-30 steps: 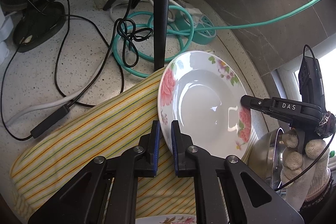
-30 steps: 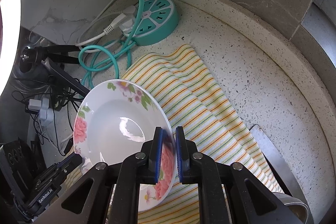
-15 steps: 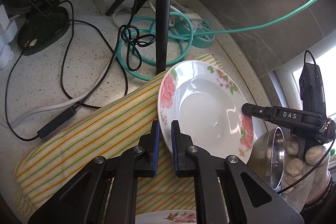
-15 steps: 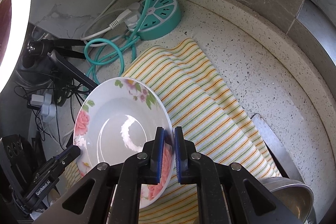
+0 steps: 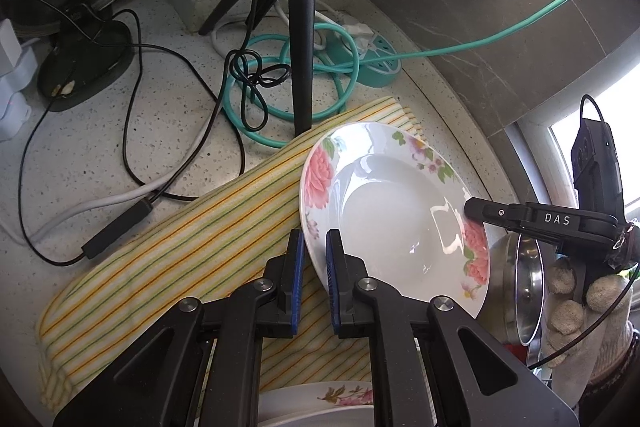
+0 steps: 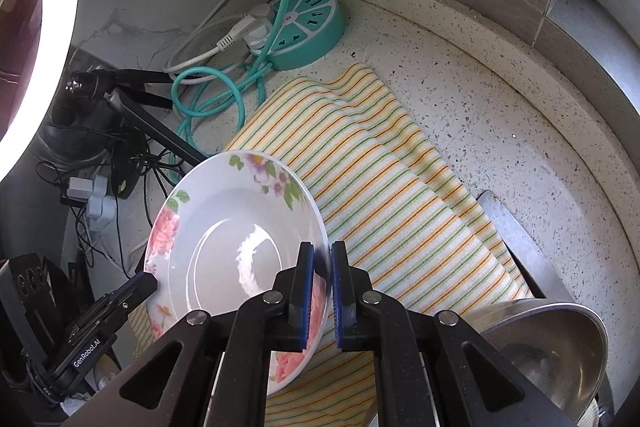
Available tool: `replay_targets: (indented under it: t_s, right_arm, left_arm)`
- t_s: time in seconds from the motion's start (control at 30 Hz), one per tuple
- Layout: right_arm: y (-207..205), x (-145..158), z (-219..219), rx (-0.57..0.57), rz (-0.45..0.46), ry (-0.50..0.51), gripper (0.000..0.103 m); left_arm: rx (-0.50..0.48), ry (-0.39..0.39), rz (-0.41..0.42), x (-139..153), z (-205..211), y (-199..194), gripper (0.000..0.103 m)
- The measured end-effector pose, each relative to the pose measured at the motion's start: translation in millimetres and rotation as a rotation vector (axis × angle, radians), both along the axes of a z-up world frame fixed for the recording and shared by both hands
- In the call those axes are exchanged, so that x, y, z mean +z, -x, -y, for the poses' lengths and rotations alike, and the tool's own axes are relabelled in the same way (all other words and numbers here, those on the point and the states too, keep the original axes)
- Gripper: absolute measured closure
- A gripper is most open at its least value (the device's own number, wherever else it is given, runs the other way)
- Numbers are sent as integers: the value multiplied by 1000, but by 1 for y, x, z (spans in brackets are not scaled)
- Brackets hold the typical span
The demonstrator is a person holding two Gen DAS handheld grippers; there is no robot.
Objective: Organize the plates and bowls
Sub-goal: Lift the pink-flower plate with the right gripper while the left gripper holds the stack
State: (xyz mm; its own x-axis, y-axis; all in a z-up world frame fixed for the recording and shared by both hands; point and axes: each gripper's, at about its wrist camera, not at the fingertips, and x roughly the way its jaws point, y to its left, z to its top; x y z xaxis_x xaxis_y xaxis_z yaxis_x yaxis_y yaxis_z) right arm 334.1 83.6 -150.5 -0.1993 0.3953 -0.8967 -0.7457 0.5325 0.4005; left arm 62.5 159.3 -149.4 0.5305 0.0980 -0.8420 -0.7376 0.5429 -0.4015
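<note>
A floral plate (image 5: 394,211) hangs tilted above the striped yellow cloth (image 5: 192,251), pinched at two places on its rim: the left gripper (image 5: 311,269) is clamped on the near left edge, and the right gripper (image 6: 320,277) is clamped on the opposite edge, over a pink flower. The cloth lies on a speckled counter (image 6: 492,115). Close behind the plate stands a black tripod (image 5: 302,39), one leg planted at the cloth's far edge, amid a coiled teal cable (image 5: 276,99), black wires (image 5: 132,131) and a round teal power strip (image 6: 306,27). A steel bowl (image 6: 544,343) sits just beside the plate on the right, near a gloved hand (image 5: 580,303). Another floral plate (image 5: 320,401) lies below the left gripper.
</note>
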Motion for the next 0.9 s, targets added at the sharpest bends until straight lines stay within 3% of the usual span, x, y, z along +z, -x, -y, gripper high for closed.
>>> replay_targets:
  t_s: [0.9]
  right_arm:
    - [21, 30, 34, -46, -35, -61, 95]
  left_arm:
    - [-42, -21, 18, 22, 14, 18, 94]
